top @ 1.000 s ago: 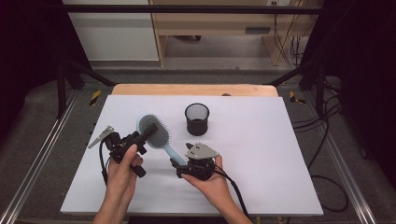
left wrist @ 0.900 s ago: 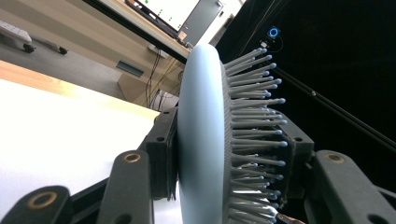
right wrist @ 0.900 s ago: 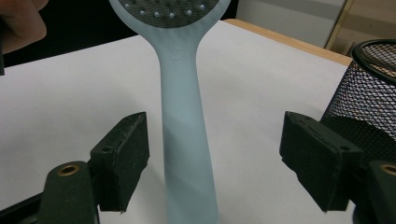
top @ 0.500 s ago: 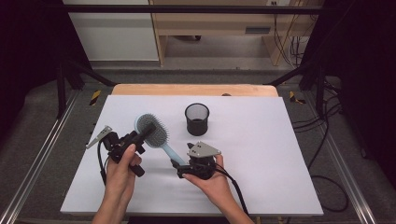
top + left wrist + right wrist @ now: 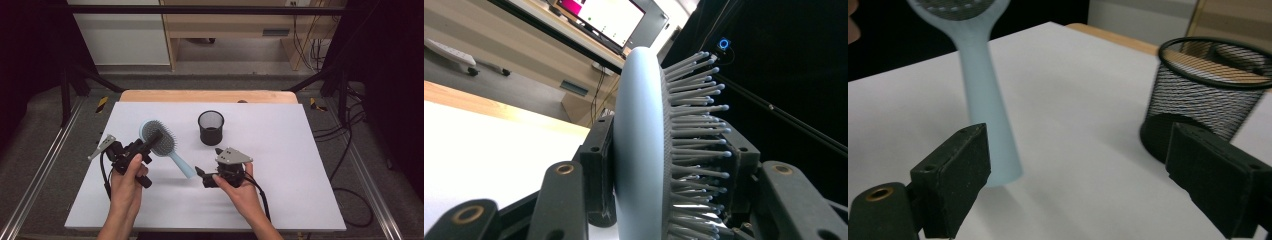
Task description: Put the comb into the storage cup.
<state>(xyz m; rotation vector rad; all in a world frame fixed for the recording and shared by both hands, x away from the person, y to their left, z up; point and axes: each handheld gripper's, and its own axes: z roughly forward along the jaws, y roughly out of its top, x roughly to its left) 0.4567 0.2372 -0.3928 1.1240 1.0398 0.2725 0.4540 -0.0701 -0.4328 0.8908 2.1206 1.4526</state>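
Your left gripper (image 5: 150, 141) is clamped on the head of the pale blue hairbrush (image 5: 161, 140). Seen along that gripper's own jaws, one pad presses the smooth back of the brush (image 5: 639, 150) and the other sits in among the bristles, so the grip is firm and the head stands on edge between them. From above, the brush lies over the left half of the white table (image 5: 300, 150), head toward your left hand (image 5: 127, 175) and handle running down to the right, its end close to your right gripper (image 5: 201, 174). Whether the tip of the handle rests on the table or hangs just above it is hard to judge; in the right gripper view it looks as if it meets the surface.

Your right gripper has let go. Its jaws have just been opening and now stand wide, with nothing between them. In its own view the brush handle (image 5: 988, 115) rises just behind the left-hand jaw, outside the gap, and the black mesh cup (image 5: 1208, 90) stands behind the other jaw. Your right hand (image 5: 240, 182) holds that gripper low over the table, pointing toward the handle end.

The mesh cup (image 5: 211, 127) stands upright near the middle of the table, apart from the brush and beyond your right gripper.
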